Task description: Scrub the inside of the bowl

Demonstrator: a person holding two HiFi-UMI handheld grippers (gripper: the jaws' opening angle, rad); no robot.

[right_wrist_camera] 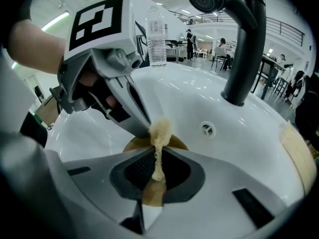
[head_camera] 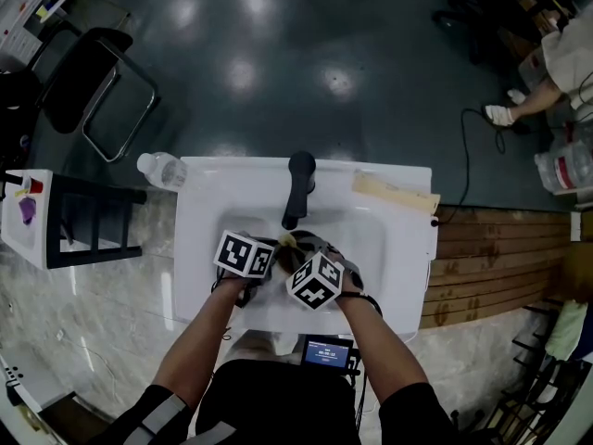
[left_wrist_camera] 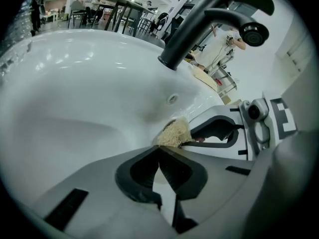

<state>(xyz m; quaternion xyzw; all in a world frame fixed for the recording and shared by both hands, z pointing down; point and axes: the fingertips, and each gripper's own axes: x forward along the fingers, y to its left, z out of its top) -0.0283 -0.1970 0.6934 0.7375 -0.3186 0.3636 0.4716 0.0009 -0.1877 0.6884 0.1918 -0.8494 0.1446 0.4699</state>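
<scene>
The bowl [right_wrist_camera: 152,195] is sitting low in the white sink [head_camera: 389,239], under both grippers. I'm clamping the right gripper [right_wrist_camera: 158,153] jaws on a tan fibrous scrubber [right_wrist_camera: 160,131], which is pressing against the bowl's brown inside. The left gripper [left_wrist_camera: 159,151] jaws are pinching together on the bowl's rim, just beside the scrubber. The black faucet [head_camera: 298,188] is arching over the basin, and a water bottle [head_camera: 162,170] is standing by the sink's back corner.
</scene>
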